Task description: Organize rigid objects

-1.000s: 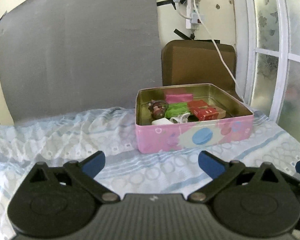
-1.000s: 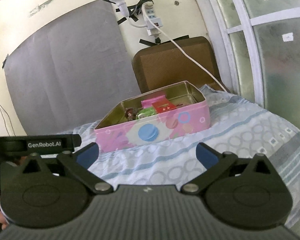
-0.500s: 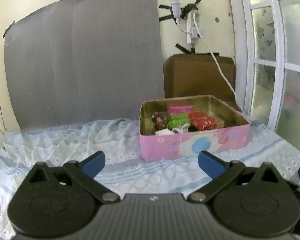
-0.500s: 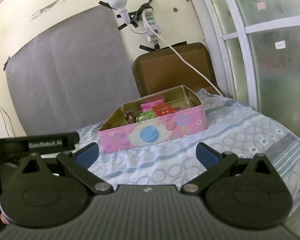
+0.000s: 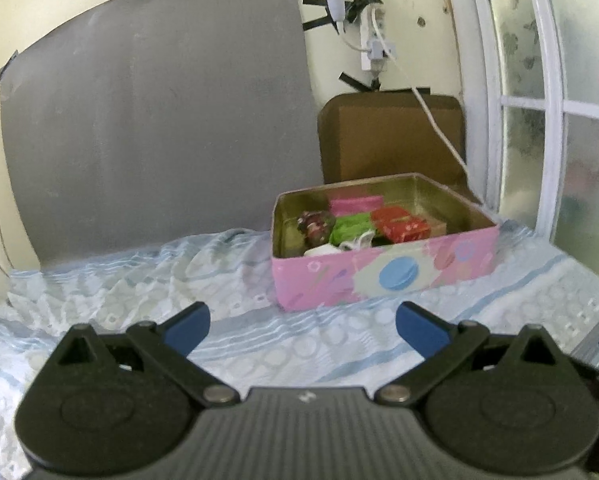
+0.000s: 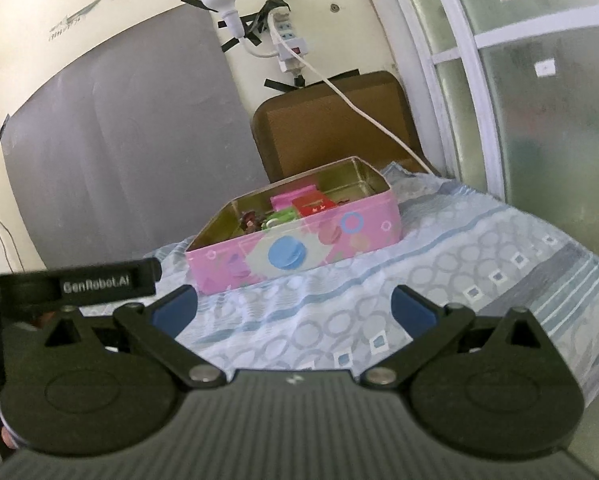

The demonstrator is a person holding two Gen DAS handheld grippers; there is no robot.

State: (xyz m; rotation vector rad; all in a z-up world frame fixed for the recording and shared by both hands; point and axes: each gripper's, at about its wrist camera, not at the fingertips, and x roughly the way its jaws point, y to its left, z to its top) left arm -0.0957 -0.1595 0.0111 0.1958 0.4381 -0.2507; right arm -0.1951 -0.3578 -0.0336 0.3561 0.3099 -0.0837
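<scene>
A pink tin box with a gold inside stands open on the patterned cloth; it also shows in the right wrist view. Inside lie a red packet, a green packet, a pink packet, a dark round wrapped thing and a white item. My left gripper is open and empty, held back from the tin. My right gripper is open and empty, also back from the tin. The left gripper's body shows at the left of the right wrist view.
A pale blue patterned cloth covers the surface. A grey board and a brown cardboard piece lean on the wall behind. A white cable hangs from a taped power strip toward the tin. A window is at the right.
Both grippers have drawn back and risen a little from the tin, so it looks smaller and farther. Both stay open and empty. The tin's contents have not moved.
</scene>
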